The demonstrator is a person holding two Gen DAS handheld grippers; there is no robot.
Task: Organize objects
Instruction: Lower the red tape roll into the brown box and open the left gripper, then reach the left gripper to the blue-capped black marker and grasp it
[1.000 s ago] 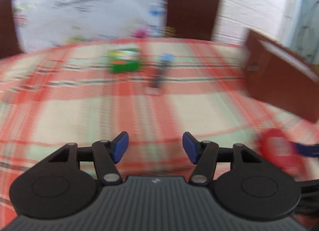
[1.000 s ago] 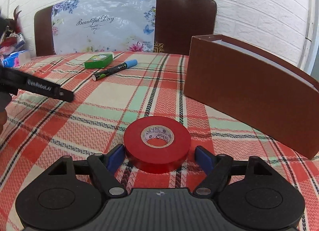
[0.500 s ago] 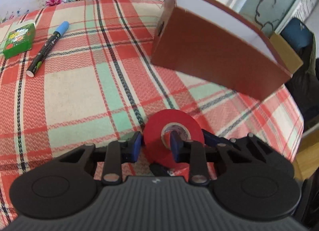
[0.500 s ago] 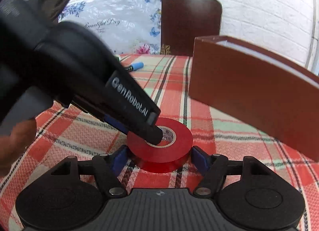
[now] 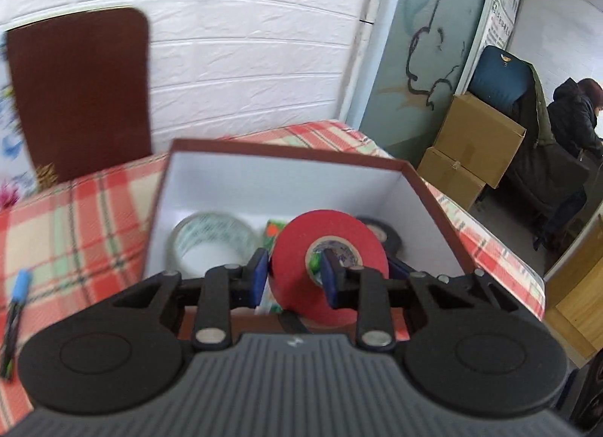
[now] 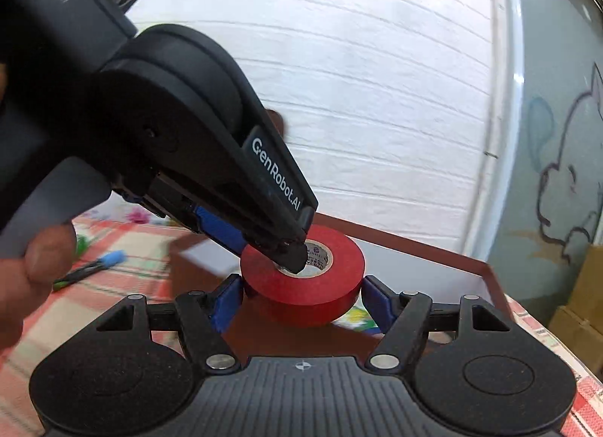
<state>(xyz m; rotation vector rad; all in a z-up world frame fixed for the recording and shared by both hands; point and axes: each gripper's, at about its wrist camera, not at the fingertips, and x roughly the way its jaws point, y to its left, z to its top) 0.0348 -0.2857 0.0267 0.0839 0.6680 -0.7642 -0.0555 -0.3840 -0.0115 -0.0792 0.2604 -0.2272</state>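
A: Item one, red tape roll. Where is it, and who holds it?

B: In the air over the near edge of the brown box, gripped twice. The left gripper pinches one wall of the ring, one pad outside and one through the core. The right gripper clamps across the roll's full outer width. Judged purpose: a doubled grip keeps the roll steady on its way over the box wall.

A: Item two, box contents?

B: White interior, holding a clear tape roll, a black tape roll, and a green printed packet, partly hidden.

A: Outside the box?

B: A blue-capped marker on the plaid tablecloth, not yet stowed.
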